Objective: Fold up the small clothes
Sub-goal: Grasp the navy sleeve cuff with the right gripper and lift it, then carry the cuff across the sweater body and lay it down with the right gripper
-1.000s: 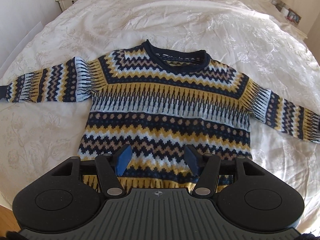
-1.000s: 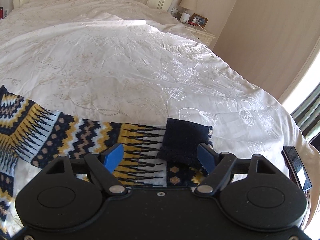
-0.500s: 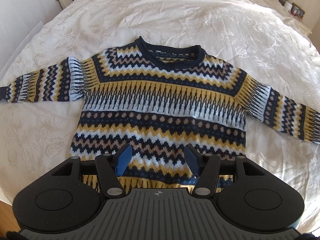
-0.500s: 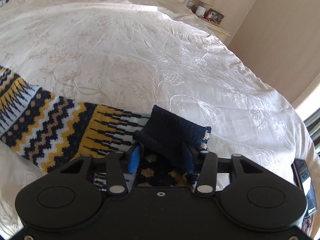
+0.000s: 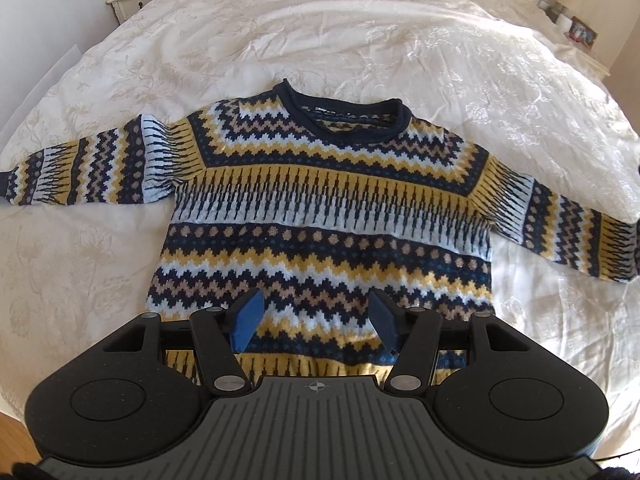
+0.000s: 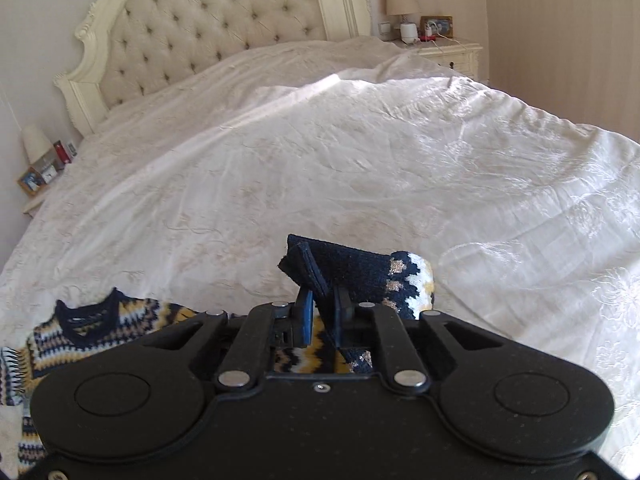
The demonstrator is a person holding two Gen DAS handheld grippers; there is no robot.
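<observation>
A patterned knit sweater [image 5: 324, 216] lies face up and flat on the white bed [image 5: 360, 40], sleeves spread wide, apparently laid out so the sleeves can be folded in first. The right tool [image 6: 322, 314] is pressed together on the navy cuff [image 6: 340, 268] of the right sleeve, lifting it clear of the bed and tilting toward the headboard [image 6: 208, 28]. The left tool [image 5: 316, 322], jaws spread and holding nothing, hovers level over the sweater's hem.
</observation>
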